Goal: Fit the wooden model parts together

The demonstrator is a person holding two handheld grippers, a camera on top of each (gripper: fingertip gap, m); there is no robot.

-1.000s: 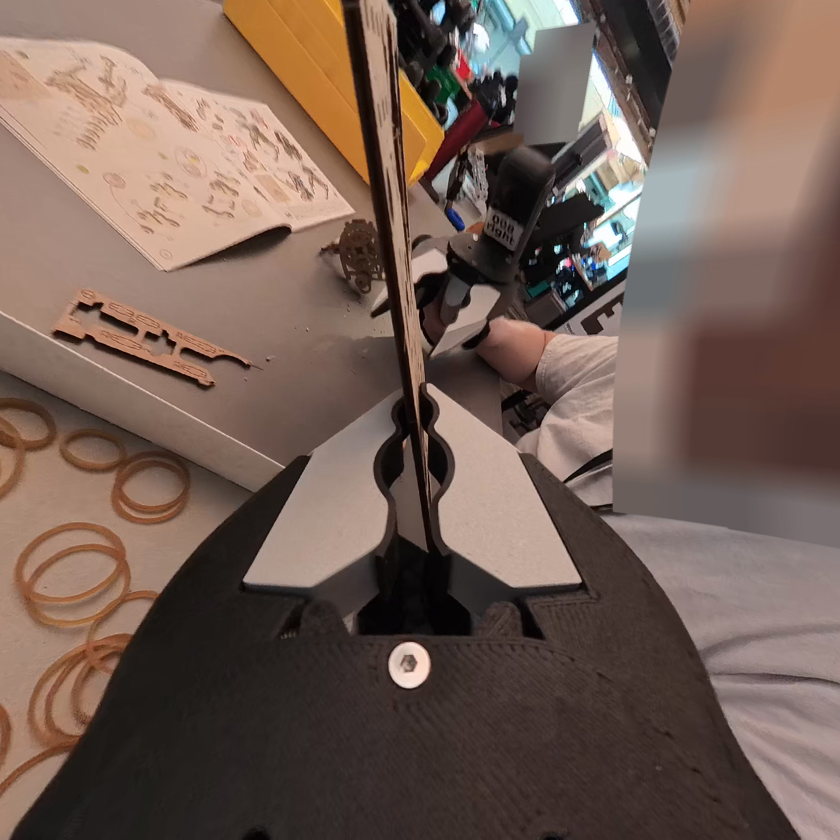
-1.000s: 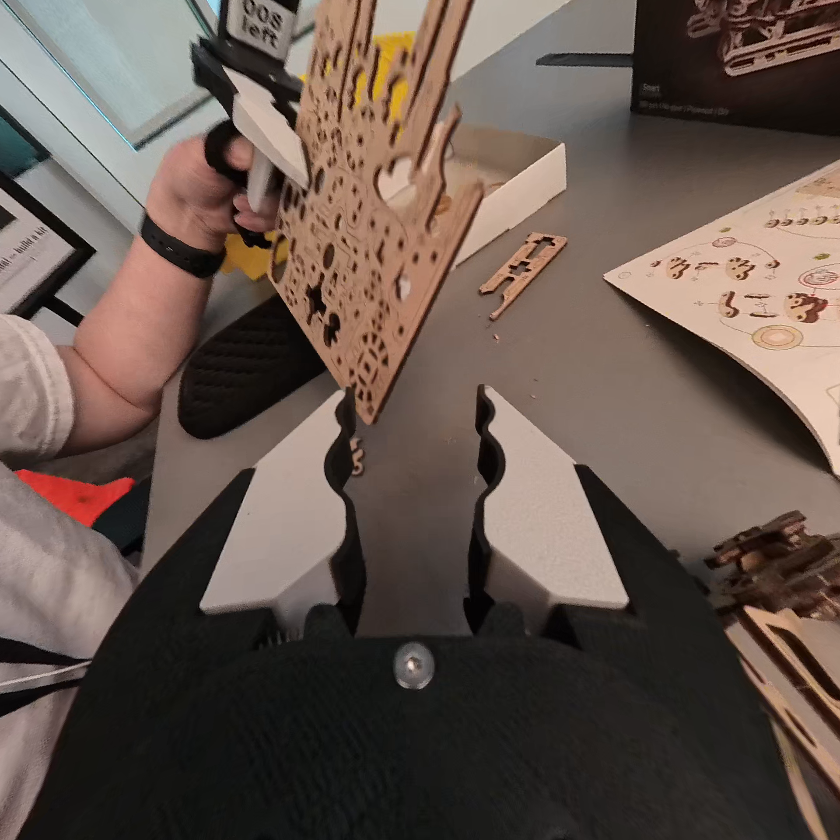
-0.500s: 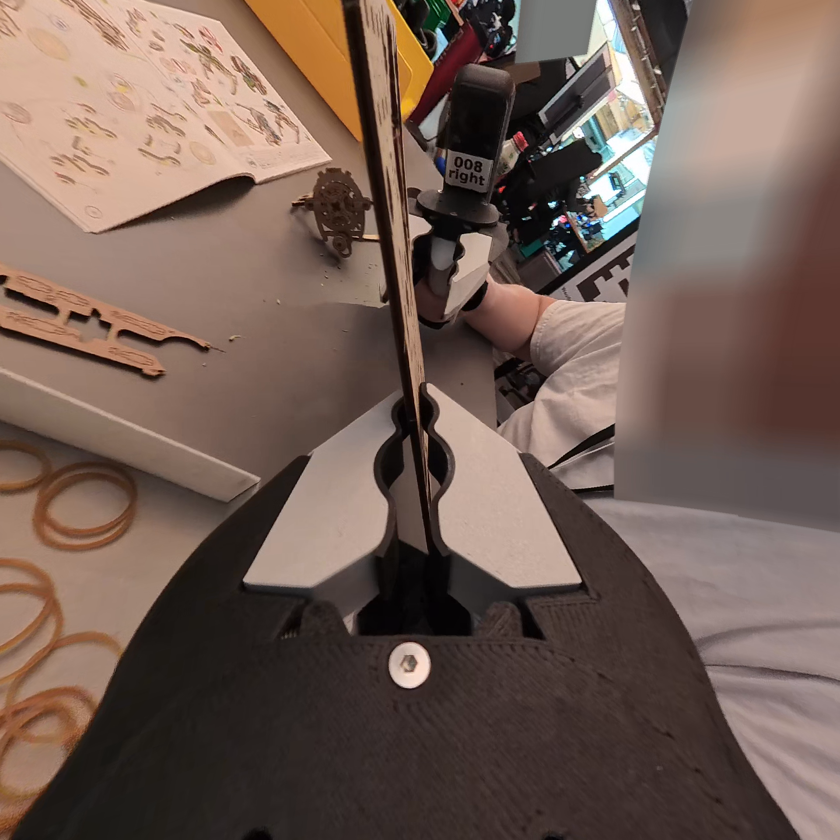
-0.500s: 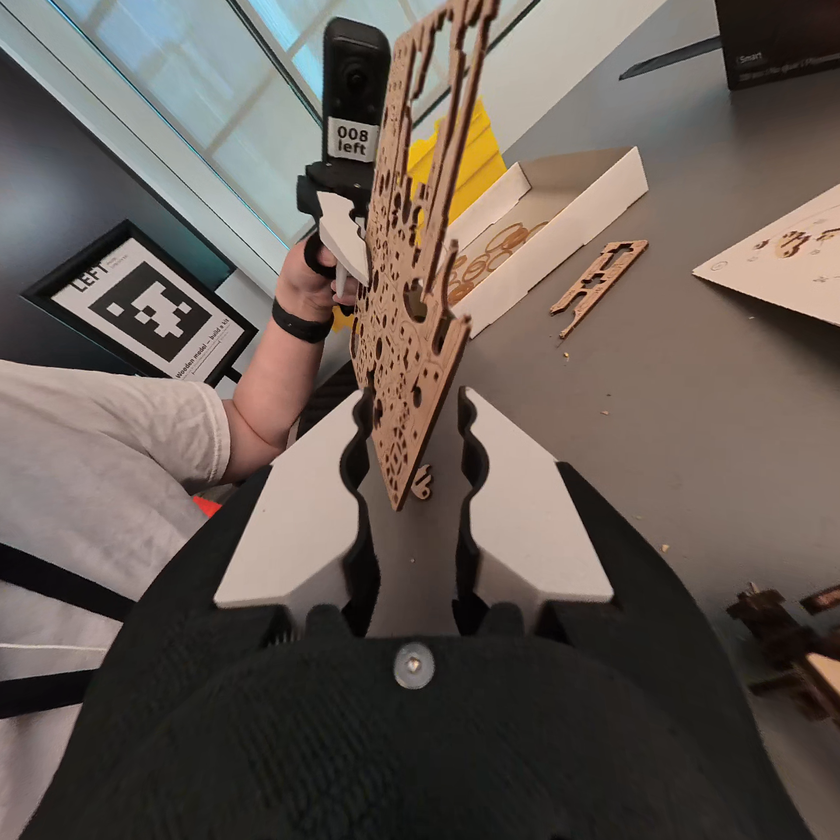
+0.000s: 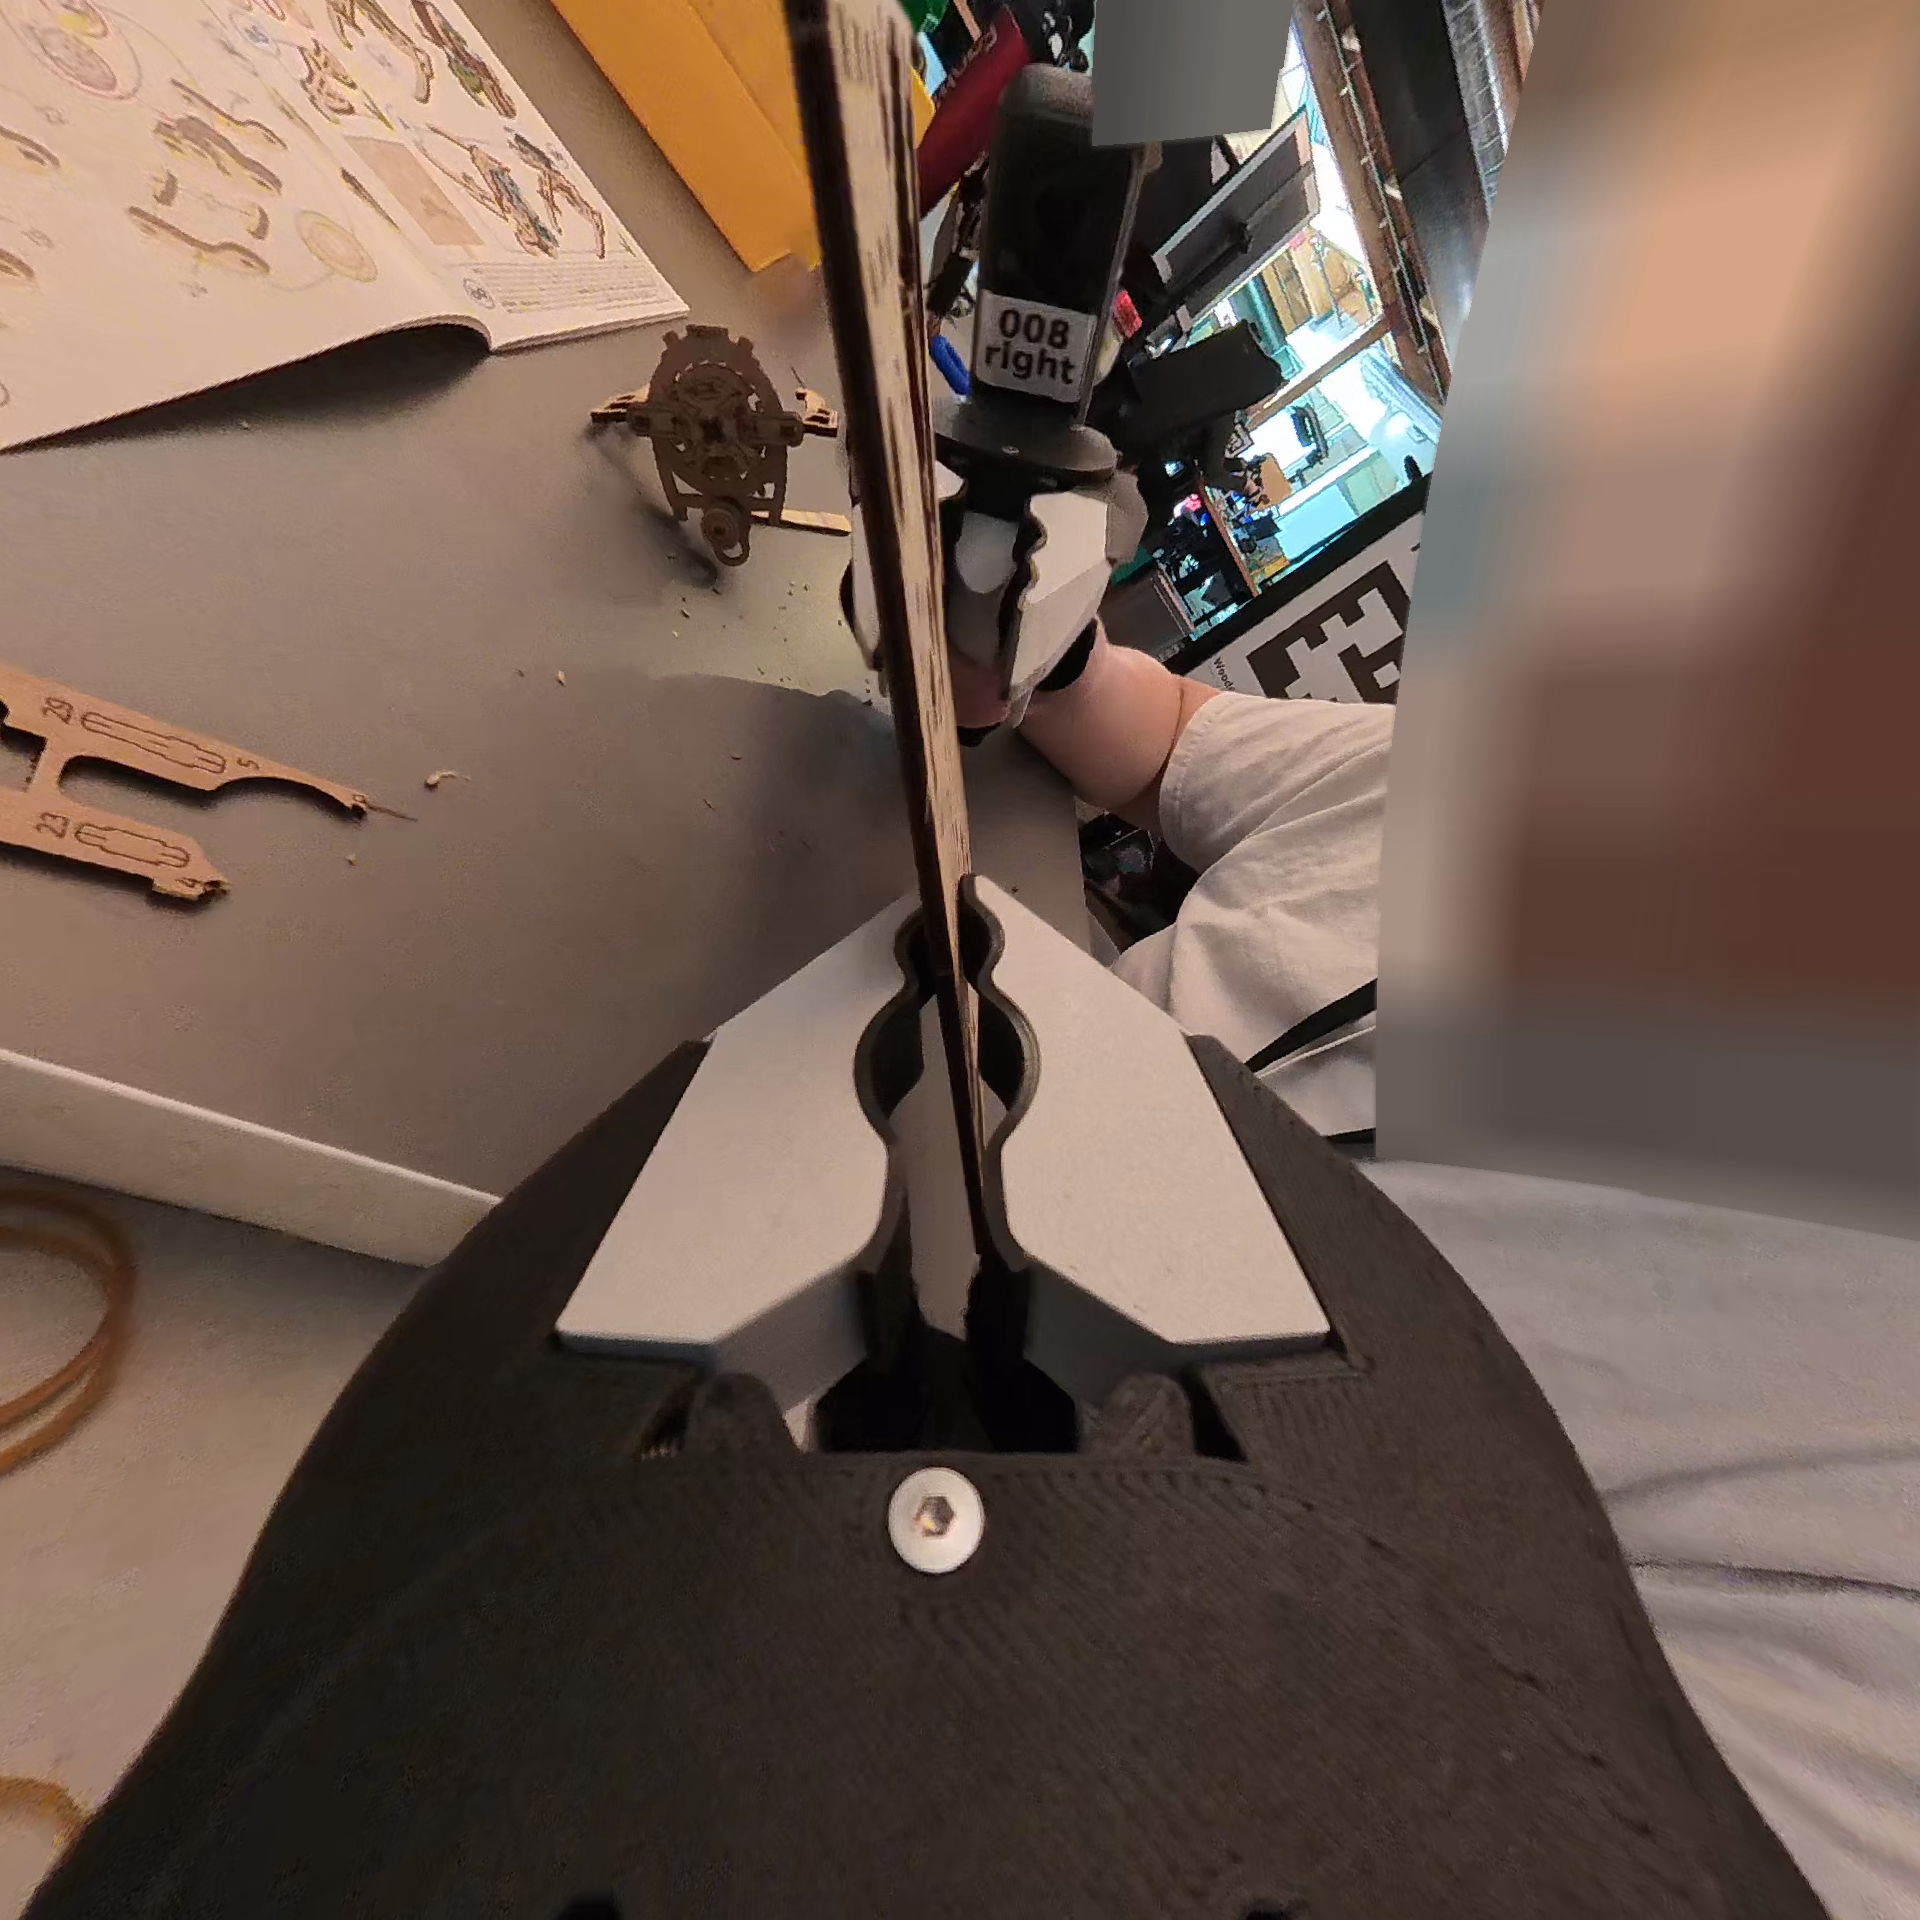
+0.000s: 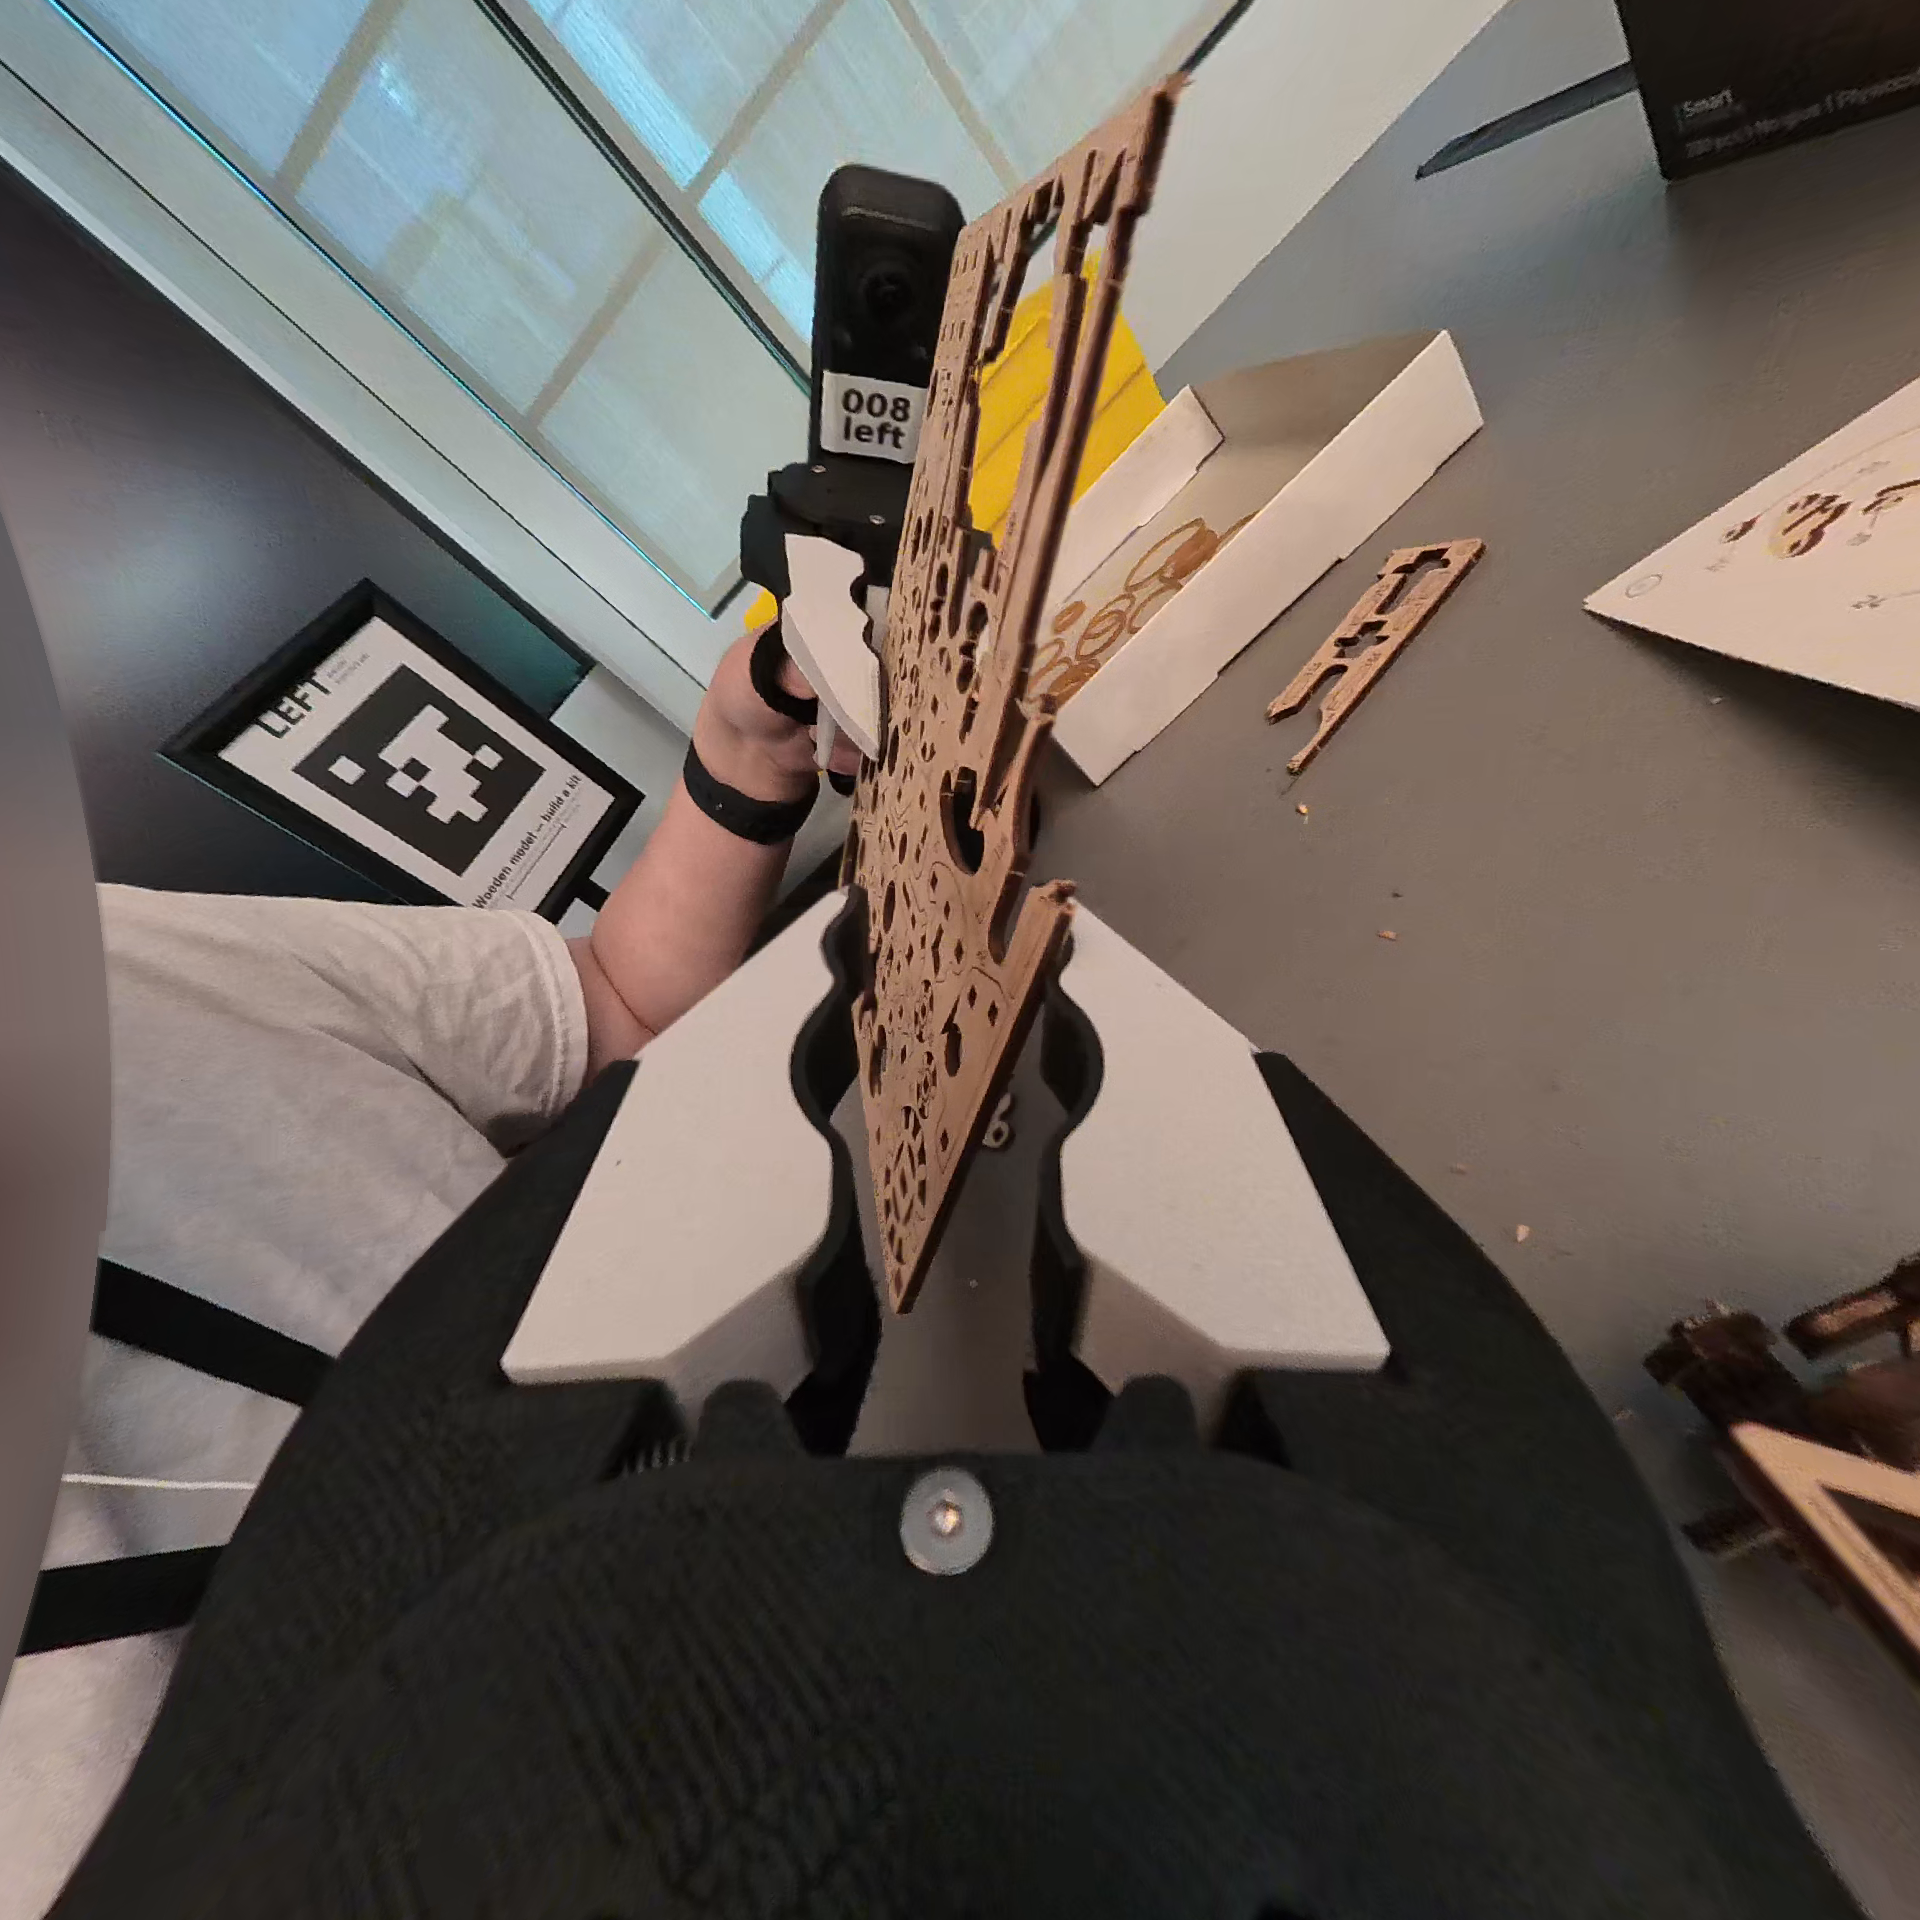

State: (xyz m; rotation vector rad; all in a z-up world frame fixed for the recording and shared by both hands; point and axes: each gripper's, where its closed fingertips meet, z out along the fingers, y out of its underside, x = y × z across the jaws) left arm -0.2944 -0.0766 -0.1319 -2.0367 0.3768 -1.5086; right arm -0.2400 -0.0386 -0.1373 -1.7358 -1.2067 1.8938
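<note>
1. The left gripper (image 5: 948, 935) has its jaws closed on one edge of the sheet (image 5: 894, 540), a thin laser-cut wooden panel held edge-on and raised above the surface (image 5: 436, 935). That grip is the anchor; I would keep it firm and square, so the sheet cannot twist.

2. The right gripper (image 6: 951, 935) has its jaws partly apart with the sheet's (image 6: 935, 1018) lower pointed corner between them. The right finger (image 6: 1195, 1143) seems to touch the corner's edge; the left one stands clear. Nothing is clamped there yet.

3. The step in hand looks like taking a second hold, either to steady the sheet or to work a part loose from it. Close slowly on solid wood, not over the cut-outs, where the thin bridges would likely snap.

4. Keep the jaws flat to the sheet's face. It sits slightly askew between them, so squaring the gripper first should stop the panel from bending as they close.

5. Beyond the grippers, a spare strip (image 6: 1371, 644) lies flat on the surface, just beside a white box (image 6: 1299, 540) of rubber bands (image 6: 1153, 582).

6. A half-built model (image 5: 717, 447) stands near the booklet (image 5: 260, 177). A freed part would probably go there, so keep that path clear.

7. Wood crumbs scatter the surface; a small released piece could get lost among them.
</note>
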